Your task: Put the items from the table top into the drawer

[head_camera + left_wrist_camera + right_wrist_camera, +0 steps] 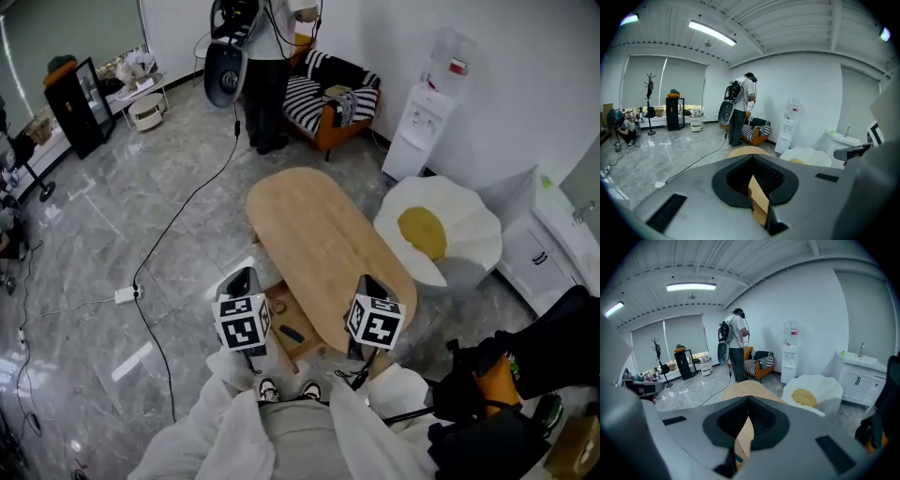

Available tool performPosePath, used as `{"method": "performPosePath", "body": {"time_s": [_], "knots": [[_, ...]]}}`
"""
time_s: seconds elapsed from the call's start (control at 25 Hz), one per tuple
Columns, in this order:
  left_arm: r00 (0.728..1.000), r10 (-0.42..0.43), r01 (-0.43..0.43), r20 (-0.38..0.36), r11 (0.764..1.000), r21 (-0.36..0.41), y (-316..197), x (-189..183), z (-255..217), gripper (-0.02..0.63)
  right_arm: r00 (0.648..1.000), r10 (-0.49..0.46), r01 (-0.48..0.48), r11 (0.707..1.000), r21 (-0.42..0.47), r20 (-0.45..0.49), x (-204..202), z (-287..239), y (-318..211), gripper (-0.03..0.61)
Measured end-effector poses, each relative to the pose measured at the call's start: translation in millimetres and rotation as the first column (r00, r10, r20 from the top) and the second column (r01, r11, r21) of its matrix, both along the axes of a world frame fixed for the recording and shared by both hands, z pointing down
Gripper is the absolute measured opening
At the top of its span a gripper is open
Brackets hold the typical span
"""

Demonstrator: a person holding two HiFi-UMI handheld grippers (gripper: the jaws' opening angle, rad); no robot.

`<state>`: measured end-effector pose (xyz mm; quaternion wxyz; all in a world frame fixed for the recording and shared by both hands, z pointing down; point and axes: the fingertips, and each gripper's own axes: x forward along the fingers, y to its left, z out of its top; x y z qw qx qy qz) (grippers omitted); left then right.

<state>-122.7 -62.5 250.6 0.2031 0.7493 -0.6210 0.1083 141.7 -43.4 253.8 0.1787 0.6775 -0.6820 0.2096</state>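
Wooden drawer [298,351] open under the table [319,234], clearest in the head view

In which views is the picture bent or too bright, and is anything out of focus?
Head view: sharp, evenly lit, pale sheen on the floor. Left gripper view: fisheye bends the walls, corners black, ceiling lamp blown out. Right gripper view: same bending; the right gripper near the lens looks soft.

Drawer [275,324] under the desk's [319,234] near-left corner is half hidden behind the left claw [242,281]. The dark bits [292,334] inside are too small to tell. The person [267,94] past the far end is cut off up top.
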Motion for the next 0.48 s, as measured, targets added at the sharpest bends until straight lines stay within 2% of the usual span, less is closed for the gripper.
{"method": "performPosePath", "body": {"time_s": [0.12, 0.48], "knots": [[1.0, -0.002, 0.002, -0.002, 1.0, 0.012, 2, -4, 1, -0.005, 0.998, 0.001, 0.001, 1.0, 0.022, -0.068, -6, -5, 4, 0.061], [0.999, 0.035, -0.035, -0.01, 0.999, 0.006, 5, -3, 4, -0.005, 0.999, 0.032, -0.032, 0.999, 0.012, -0.041, -10, -4, 12, 0.061]]}}
